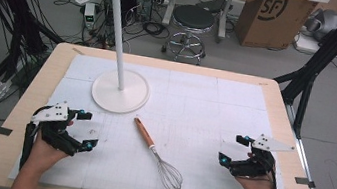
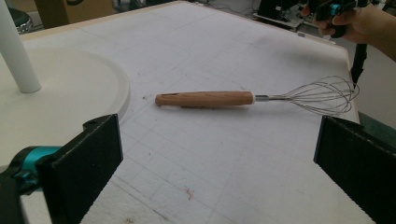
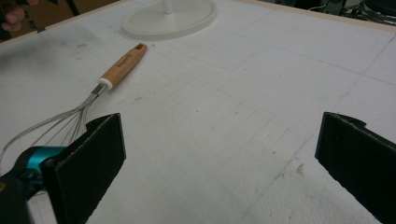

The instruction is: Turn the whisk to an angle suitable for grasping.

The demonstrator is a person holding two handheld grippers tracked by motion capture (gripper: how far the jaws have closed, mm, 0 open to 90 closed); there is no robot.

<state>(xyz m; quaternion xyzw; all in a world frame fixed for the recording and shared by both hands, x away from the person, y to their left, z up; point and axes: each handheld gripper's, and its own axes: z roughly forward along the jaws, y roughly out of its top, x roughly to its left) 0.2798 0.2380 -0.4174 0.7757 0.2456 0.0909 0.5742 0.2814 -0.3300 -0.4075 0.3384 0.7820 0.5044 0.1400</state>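
A wire whisk [image 1: 157, 154] with a wooden handle lies flat on the white mat [image 1: 195, 103], handle pointing to the far left, wires toward the front. The left gripper view shows the whisk [image 2: 210, 99] ahead of the jaws, and in the right gripper view the whisk [image 3: 112, 74] lies at the upper left. My left gripper [image 1: 87, 130] rests open at the front left of the table, apart from the whisk. At the front right, my right gripper [image 1: 231, 148] is open too, with nothing between its jaws. A white hook stand [image 1: 120, 90] with a tall pole rises behind the whisk.
The stand's round base [image 2: 70, 93] sits close to the left gripper's jaws. Beyond the table's far edge are a black stool [image 1: 192, 25], a cardboard box [image 1: 274, 14], cables and black frame legs [image 1: 311, 70]. The mat covers most of the wooden table [image 1: 281, 106].
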